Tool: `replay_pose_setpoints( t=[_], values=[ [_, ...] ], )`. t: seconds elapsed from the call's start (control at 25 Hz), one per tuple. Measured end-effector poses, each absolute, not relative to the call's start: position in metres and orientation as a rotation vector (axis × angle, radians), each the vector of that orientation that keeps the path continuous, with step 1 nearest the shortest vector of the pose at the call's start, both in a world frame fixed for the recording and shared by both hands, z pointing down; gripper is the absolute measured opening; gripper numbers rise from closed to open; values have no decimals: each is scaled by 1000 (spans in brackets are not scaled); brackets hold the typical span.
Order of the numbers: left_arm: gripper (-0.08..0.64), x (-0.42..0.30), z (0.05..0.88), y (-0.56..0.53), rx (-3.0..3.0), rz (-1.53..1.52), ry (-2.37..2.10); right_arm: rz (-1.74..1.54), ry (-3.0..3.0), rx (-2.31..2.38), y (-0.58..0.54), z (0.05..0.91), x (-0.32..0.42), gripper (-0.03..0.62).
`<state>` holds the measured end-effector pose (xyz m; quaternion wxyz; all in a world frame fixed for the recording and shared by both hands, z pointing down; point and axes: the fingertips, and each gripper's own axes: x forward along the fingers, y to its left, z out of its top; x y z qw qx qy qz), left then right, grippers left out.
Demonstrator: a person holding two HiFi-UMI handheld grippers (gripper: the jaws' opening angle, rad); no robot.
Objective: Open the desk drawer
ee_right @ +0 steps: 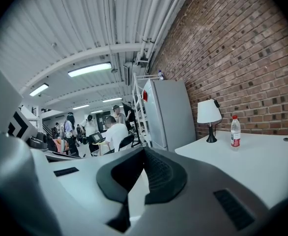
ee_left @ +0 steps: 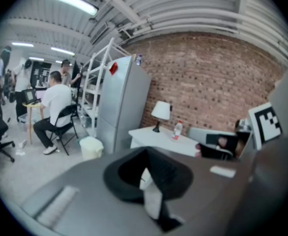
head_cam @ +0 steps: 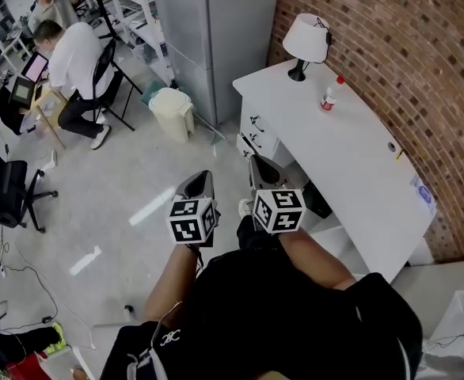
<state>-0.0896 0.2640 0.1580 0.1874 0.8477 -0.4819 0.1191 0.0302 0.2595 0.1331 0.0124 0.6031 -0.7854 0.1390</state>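
Note:
A white desk (head_cam: 351,157) stands along the brick wall, and its drawers (head_cam: 259,133) with dark handles are at its near-left end, closed. My left gripper (head_cam: 203,177) is held over the floor, left of the drawers and apart from them, with its jaws shut on nothing. My right gripper (head_cam: 258,163) hovers just in front of the drawer stack, also shut and empty. In the left gripper view, the left gripper (ee_left: 146,154) points toward the desk (ee_left: 156,137). The right gripper (ee_right: 144,152) looks along the desk top (ee_right: 247,163) in the right gripper view.
A lamp (head_cam: 306,39) and a bottle (head_cam: 329,95) stand on the desk. A grey fridge (head_cam: 216,30) and a cream bin (head_cam: 173,111) are beyond the drawers. A person sits at a small table (head_cam: 74,62). A black office chair (head_cam: 10,190) and cables lie at the left.

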Motion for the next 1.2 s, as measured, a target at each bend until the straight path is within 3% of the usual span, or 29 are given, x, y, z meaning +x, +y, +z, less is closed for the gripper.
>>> replay_pose_setpoints(
  t=[1.2],
  values=[
    [-2,-4,189,-45,2230,419,-1379,578,-2416,1746,-66,169,112,-2]
  ],
)
